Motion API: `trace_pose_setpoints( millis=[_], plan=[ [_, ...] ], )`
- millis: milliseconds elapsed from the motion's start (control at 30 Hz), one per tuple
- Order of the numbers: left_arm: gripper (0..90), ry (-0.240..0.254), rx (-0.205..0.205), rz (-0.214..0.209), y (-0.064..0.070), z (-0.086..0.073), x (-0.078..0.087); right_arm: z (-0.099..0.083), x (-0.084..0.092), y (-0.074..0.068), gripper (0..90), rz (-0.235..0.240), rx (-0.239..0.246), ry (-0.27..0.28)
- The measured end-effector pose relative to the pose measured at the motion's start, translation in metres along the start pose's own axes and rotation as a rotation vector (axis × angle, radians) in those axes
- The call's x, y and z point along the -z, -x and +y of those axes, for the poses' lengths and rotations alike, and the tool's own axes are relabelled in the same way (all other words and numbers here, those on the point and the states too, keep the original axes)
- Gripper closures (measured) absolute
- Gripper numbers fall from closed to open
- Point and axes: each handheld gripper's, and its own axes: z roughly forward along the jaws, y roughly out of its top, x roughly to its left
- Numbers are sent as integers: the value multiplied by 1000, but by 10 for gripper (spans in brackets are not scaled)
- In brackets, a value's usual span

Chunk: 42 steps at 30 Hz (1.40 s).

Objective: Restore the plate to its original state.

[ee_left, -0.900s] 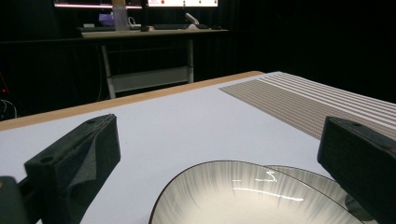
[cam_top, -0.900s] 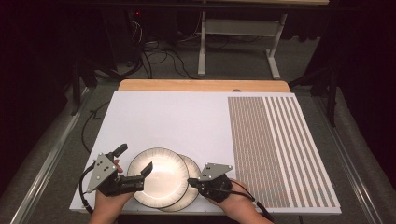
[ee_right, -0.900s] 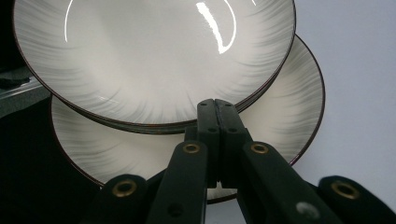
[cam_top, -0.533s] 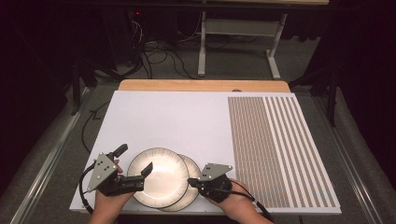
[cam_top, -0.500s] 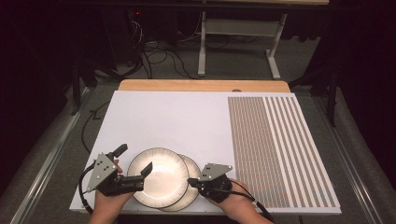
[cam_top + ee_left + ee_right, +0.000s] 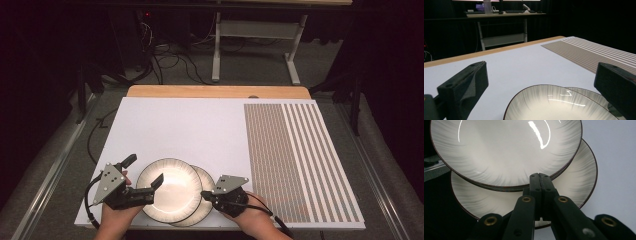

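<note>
Two pale plates with dark rims overlap near the table's front edge. The upper plate (image 6: 172,189) (image 6: 554,108) (image 6: 506,150) rests partly on the lower plate (image 6: 204,176) (image 6: 587,93) (image 6: 580,180). My left gripper (image 6: 143,171) (image 6: 539,96) is open, with one jaw on each side of the upper plate's left rim and neither touching it. My right gripper (image 6: 206,196) (image 6: 539,177) is shut, its jaws pressed together over the lower plate. Its tip meets the edge of the upper plate's rim.
The plates sit on a white board (image 6: 200,130). A striped mat (image 6: 295,155) covers its right part. A wooden strip (image 6: 215,91) runs along the far edge. Beyond it stand a desk frame (image 6: 255,35) and cables on the floor.
</note>
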Motion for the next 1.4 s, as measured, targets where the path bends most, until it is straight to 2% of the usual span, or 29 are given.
trace_pose_setpoints(
  millis=[667,733,1133,1400],
  plan=[
    [1,-6,9,-1,-2,0,-1,-1,3,-1,900,-4,-8,-5],
    [1,-4,19,-2,-2,0,-1,-1,4,-1,900,-6,-8,-1],
    [1,-11,20,-3,-2,-1,-2,-3,15,4,900,-30,-14,16],
    [2,-13,20,-5,-3,-1,-3,-5,17,2,900,-33,-7,8]
  ],
)
